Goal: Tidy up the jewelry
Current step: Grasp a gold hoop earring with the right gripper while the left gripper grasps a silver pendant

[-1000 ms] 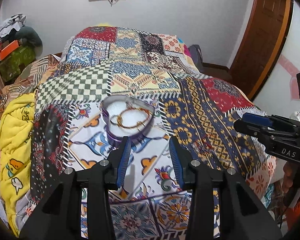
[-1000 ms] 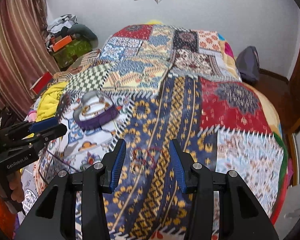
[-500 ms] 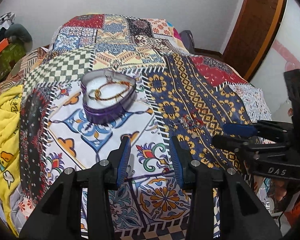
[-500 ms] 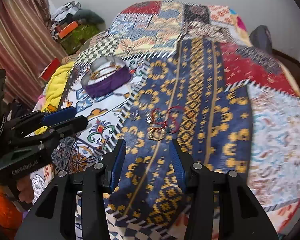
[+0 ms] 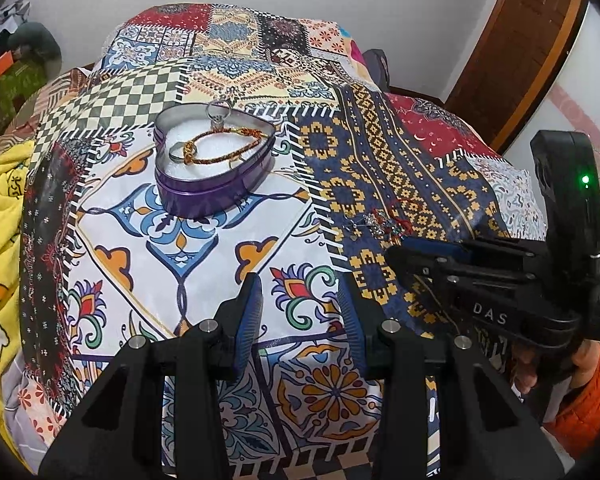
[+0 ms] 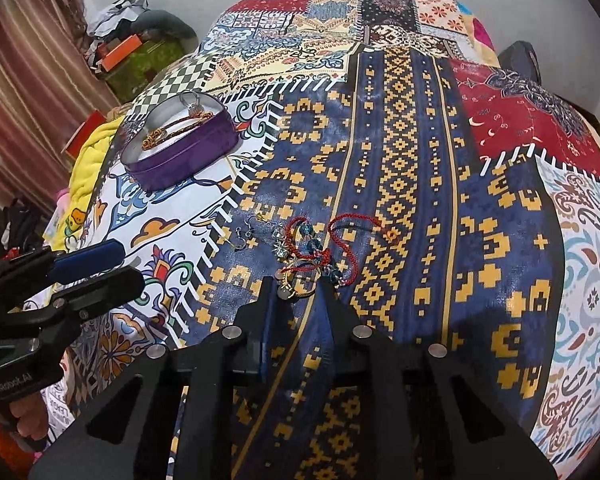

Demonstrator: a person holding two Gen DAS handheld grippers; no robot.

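A purple heart-shaped tin [image 5: 204,194] [image 6: 180,158] sits on the patchwork bedspread, holding a braided bracelet [image 5: 220,148] and rings. A loose pile of jewelry [image 6: 320,248] lies on the blue patterned strip: red cord, blue beads, earrings, and a gold ring [image 6: 298,282]. My right gripper [image 6: 298,292] is low over the pile, its fingers narrowed around the gold ring. It shows in the left wrist view [image 5: 404,250] beside the pile [image 5: 380,226]. My left gripper [image 5: 298,316] is open and empty, hovering short of the tin.
The bed's front edge is just below both grippers. A yellow blanket [image 5: 0,240] lies at the left edge. Clutter and boxes [image 6: 128,52] stand by the curtain at far left. A wooden door [image 5: 520,52] is at the right.
My right gripper has dropped toward the jewelry pile and narrowed its fingers around the gold ring. My left gripper has drifted back and right, away from the tin.
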